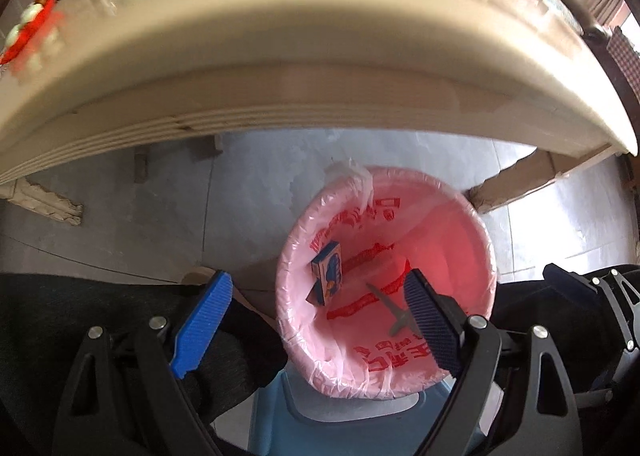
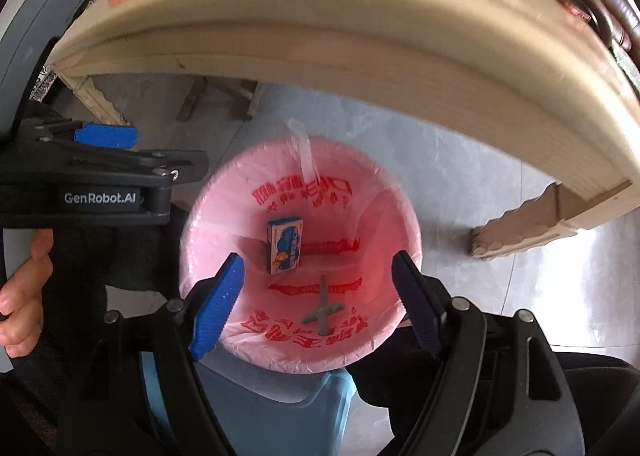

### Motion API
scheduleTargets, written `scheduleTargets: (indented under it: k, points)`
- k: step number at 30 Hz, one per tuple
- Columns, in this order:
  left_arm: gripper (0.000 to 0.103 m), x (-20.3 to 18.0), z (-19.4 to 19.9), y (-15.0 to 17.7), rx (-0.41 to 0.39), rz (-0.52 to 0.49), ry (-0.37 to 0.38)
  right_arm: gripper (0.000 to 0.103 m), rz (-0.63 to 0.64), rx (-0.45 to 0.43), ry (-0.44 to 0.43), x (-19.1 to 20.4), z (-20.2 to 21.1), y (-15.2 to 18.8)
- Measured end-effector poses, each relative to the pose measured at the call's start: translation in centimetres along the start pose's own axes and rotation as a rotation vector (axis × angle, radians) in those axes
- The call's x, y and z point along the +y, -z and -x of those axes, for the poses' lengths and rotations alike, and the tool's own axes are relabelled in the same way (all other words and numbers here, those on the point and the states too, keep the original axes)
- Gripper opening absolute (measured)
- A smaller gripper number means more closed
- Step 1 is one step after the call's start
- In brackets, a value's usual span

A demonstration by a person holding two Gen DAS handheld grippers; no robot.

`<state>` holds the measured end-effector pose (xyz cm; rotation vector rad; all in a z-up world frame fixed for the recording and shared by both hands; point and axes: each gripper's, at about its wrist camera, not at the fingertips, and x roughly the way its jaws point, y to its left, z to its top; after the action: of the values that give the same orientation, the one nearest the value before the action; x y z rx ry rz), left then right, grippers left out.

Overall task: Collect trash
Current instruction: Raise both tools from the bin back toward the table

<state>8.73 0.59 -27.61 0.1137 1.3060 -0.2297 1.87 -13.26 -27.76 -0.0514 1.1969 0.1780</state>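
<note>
A small blue carton (image 2: pixel 285 245) and a grey cross-shaped scrap (image 2: pixel 322 310) lie inside the pink-lined bin (image 2: pixel 208 216) under the table edge (image 2: pixel 320 16); both look light, and the carton stiff enough to pinch across its flat faces. The left gripper (image 1: pixel 316 320) and right gripper (image 2: pixel 316 296) hover above the bin, angled downward, jaws spread and holding nothing.

One pink plastic-lined bin (image 2: pixel 304 352) holds two items: one blue-and-white cardboard box (image 2: pixel 285 244) and one grey cross-shaped piece (image 2: pixel 323 312), possibly plastic.
</note>
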Motion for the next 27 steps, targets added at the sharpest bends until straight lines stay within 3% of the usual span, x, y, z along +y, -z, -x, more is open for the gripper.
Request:
scheduleTargets:
  k: [13, 27]
  points:
    - [0.087, 1.0, 8.5, 1.2, -0.167, 0.028, -0.025, 0.078, -0.020, -0.180, 0.088, -0.2, 8.6, -1.1]
    - [0.091, 0.4, 17.4, 1.1, -0.370, 0.020, -0.065, 0.082, -0.008, -0.373, 0.124, 1.1, 17.6, -2.5]
